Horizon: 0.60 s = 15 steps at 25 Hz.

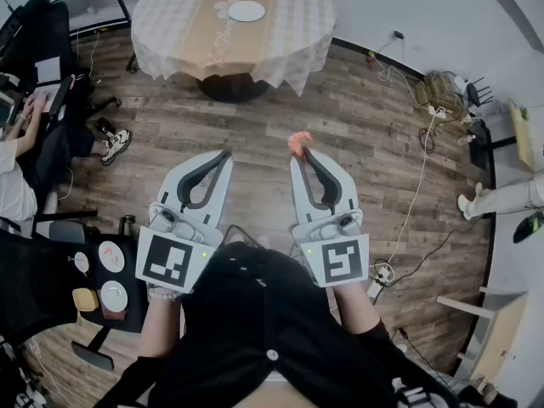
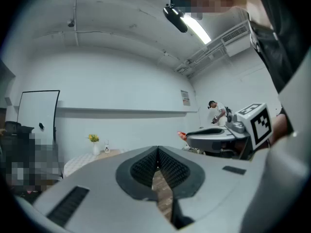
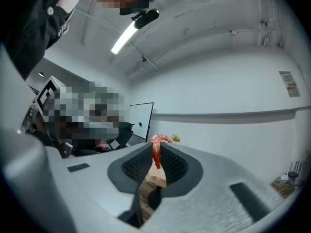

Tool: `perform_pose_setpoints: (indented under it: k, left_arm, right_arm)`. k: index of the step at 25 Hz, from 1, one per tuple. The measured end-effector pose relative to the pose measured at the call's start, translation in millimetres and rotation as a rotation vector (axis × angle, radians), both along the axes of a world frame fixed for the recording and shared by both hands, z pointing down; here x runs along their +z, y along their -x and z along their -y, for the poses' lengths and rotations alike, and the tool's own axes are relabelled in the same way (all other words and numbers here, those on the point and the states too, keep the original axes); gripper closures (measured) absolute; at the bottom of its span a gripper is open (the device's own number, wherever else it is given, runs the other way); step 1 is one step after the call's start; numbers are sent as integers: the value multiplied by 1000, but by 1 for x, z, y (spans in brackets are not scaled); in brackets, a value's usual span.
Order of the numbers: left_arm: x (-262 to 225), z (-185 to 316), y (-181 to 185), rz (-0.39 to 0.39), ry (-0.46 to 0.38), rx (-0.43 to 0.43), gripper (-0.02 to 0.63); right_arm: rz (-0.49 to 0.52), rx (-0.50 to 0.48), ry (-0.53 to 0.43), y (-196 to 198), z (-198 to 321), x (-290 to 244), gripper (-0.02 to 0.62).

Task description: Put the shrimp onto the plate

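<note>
Our right gripper (image 1: 299,155) clamps its fingers on the curled orange-red shrimp (image 1: 298,141) above the wooden plank floor (image 1: 255,126), well apart from the round white plate (image 1: 246,10); our left gripper (image 1: 224,155) has its fingers together.

i wear a black top (image 1: 280,313) with a small white button (image 1: 272,354) at the front. my left gripper (image 1: 223,155) and right gripper (image 1: 301,153) are pale grey shells with black ribbed pads (image 2: 143,169) lining the jaws. each carries a cube (image 1: 174,260) of black-and-white square markers and a small green light (image 1: 204,254).
</note>
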<state>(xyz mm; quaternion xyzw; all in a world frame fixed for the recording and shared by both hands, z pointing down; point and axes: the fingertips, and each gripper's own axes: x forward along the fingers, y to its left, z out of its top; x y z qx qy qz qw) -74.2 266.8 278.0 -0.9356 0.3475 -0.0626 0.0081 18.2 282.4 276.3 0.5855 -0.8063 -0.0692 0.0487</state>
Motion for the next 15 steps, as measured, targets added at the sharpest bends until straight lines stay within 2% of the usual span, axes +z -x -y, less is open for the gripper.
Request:
perform_pose_setpoints:
  k: [15]
  left_arm:
    - [4, 3, -6, 7, 8, 10, 603]
  right_arm:
    - [2, 6, 17, -5, 2, 5, 557]
